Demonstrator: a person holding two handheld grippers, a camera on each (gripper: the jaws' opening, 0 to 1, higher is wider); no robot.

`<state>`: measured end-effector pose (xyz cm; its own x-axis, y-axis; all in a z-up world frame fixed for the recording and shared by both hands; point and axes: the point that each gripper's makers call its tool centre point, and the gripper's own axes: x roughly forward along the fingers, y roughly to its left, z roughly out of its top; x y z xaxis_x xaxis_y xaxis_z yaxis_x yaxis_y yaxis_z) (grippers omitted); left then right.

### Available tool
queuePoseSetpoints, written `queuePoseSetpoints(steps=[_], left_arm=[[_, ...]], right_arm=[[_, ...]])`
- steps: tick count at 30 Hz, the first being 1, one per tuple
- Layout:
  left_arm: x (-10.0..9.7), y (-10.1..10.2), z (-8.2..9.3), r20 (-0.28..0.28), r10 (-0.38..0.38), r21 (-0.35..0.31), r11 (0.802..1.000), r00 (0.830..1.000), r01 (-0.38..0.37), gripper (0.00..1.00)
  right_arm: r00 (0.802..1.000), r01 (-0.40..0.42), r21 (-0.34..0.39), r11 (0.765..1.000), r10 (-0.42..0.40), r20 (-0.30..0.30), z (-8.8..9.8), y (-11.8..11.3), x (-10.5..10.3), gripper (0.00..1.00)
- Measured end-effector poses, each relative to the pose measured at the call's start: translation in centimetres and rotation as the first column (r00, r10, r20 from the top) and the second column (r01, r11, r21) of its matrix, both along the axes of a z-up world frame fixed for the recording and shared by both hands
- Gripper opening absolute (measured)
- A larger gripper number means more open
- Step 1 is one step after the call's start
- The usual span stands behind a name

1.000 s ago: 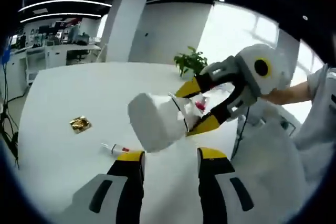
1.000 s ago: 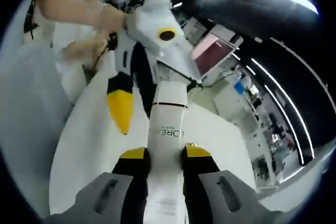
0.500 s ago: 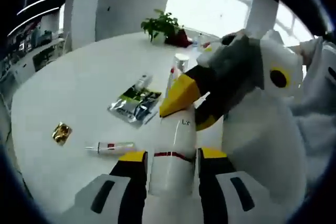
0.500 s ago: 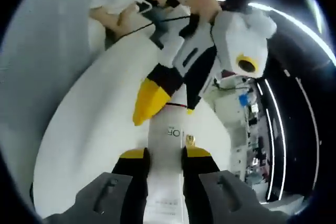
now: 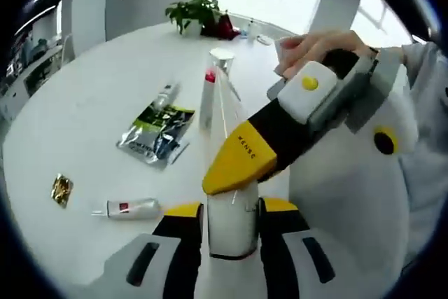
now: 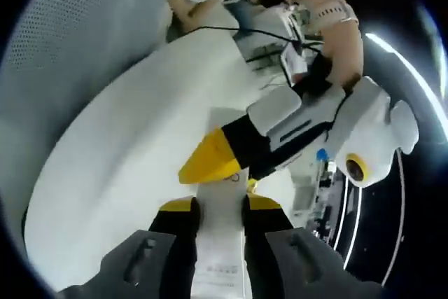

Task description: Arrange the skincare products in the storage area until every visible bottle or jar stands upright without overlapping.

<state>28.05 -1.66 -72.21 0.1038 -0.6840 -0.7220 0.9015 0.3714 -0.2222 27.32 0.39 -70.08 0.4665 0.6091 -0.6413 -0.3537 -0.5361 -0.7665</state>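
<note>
Sachet (image 5: 155,134) and, perhaps, tubes (image 5: 133,207) beyond left tool (image 5: 227,211).

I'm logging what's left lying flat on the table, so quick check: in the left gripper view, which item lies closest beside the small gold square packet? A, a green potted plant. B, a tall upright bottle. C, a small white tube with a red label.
C: the small white tube lies flat on the table just next to the gold packet.
</note>
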Motion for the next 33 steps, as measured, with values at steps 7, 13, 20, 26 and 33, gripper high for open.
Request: queuePoseSetpoints(steps=[7,13,20,26,33], left_arm=[[-2.1,-0.1,-0.5,-0.027,-0.024,0.048,0.999,0.999,0.025,0.26],[-3.0,-0.3,-1.1,-0.066,-0.030,0.073,0.997,0.997,0.035,0.26],[-5.2,-1.5,-1.5,-0.094,-0.047,0.084,0.995,0.994,0.055,0.25],[-5.9,-2.8,-1.6,-0.045,-0.035,0.049,0.998,0.998,0.037,0.23],[-4.0,-2.4,-3.0,-0.058,0.023,0.032,0.999,0.998,-0.022,0.19]], right_arm=[[0.995,-0.083,-0.046,0.996,0.085,0.060,-0.4,0.2,-0.8,0.24],[0.985,-0.124,-0.080,0.989,0.133,0.109,-0.5,0.4,-1.5,0.24],[0.986,-0.127,-0.081,0.989,0.135,0.102,-0.8,0.2,-2.1,0.25],[0.981,-0.131,-0.110,0.985,0.144,0.128,-1.3,-0.5,-1.9,0.26],[0.958,-0.191,-0.165,0.968,0.220,0.182,-2.5,-0.9,-2.2,0.31]])
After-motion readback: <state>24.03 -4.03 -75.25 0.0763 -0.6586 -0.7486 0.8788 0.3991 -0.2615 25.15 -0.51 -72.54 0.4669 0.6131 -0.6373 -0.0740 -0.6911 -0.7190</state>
